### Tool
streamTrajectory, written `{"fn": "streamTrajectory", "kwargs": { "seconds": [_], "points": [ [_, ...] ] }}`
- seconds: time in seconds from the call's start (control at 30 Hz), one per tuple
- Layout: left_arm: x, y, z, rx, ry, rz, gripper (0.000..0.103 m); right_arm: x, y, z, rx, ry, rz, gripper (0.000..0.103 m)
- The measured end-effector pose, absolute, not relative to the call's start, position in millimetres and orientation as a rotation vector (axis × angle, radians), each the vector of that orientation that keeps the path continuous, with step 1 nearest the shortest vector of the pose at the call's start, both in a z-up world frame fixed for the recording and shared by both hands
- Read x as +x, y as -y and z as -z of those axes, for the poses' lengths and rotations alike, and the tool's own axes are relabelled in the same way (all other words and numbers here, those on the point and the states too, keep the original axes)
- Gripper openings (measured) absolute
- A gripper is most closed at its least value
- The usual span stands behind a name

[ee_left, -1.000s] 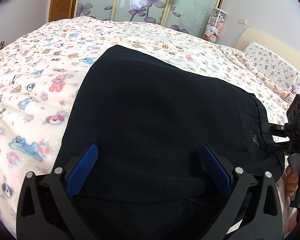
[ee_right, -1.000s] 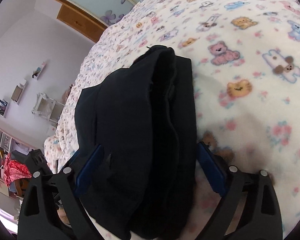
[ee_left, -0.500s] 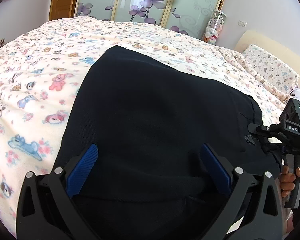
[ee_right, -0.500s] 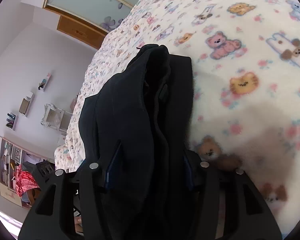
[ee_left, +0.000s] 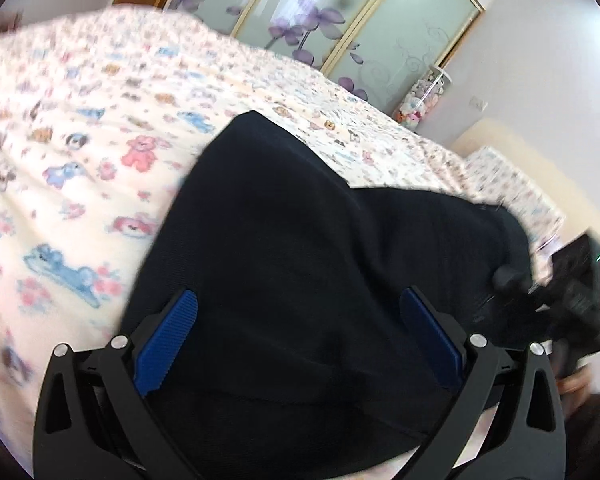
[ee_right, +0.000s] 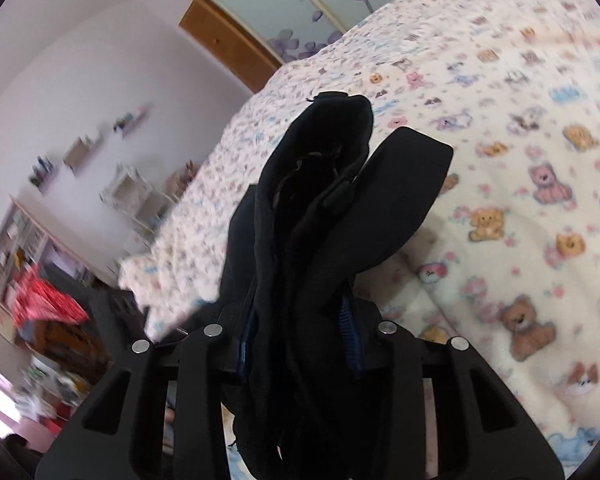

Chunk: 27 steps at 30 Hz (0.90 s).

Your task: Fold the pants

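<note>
While the right gripper (ee_right: pixel 298 330) closes its jaws, a thick bunch of the black pants (ee_right: pixel 320 248) sits between the blue pads (ee_right: pixel 347 320) and looks clamped there, the pads nearly buried in cloth. The gathered end rises off the blanket in the right wrist view, with one flap splaying out to the right above the cartoon-animal fleece blanket (ee_right: pixel 520 184).

In the left wrist view the left gripper (ee_left: pixel 300 344) has its jaws spread wide, the blue pads (ee_left: pixel 168 340) well apart with the black pants (ee_left: pixel 308 240) spanning the whole gap. The fabric lies between and under the fingers, and no pad presses on it, so this one is released. The pants stretch as a broad dark panel across the blanket (ee_left: pixel 80 168) from the near edge toward the middle of the bed.

At the right edge of the left view the other gripper shows as a blurred black shape at the far end of the pants; a bit of hand (ee_left: pixel 576 382) below it, probably, too smeared to be sure.

Background: wardrobe doors with purple flower prints (ee_left: pixel 320 24), a pillow (ee_left: pixel 512 188) in matching print, wall shelves (ee_right: pixel 84 152), something red (ee_right: pixel 46 300) low left.
</note>
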<state>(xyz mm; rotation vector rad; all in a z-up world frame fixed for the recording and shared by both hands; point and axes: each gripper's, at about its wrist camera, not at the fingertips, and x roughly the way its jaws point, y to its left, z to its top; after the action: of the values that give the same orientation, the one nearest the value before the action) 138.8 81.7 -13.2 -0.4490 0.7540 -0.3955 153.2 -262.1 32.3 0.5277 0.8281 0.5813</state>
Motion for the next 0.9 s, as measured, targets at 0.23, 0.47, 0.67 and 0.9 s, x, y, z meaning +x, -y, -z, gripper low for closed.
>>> {"fn": "streamTrajectory", "kwargs": {
  "seconds": [0.23,0.47,0.67,0.9],
  "points": [
    [196.5,-136.2,-3.4,-0.528,-0.907,0.445,0.101,154.8,276.8,-14.9,0.591,-0.839,-0.572,0.037],
    [248.5,-134.7,33.4,-0.668,-1.118,0.617,0.100,155.7,284.7,-4.8,0.613,-0.851,-0.573,0.037],
    [263.4,-117.9,44.4,-0.709,-1.144,0.736,0.099,154.3,290.4,5.5,0.633,-0.860,-0.564,0.037],
    [254.3,-94.7,21.1,-0.694,-1.062,0.832,0.095,153.9,301.0,21.1,0.685,-0.867,-0.541,0.038]
  ]
}}
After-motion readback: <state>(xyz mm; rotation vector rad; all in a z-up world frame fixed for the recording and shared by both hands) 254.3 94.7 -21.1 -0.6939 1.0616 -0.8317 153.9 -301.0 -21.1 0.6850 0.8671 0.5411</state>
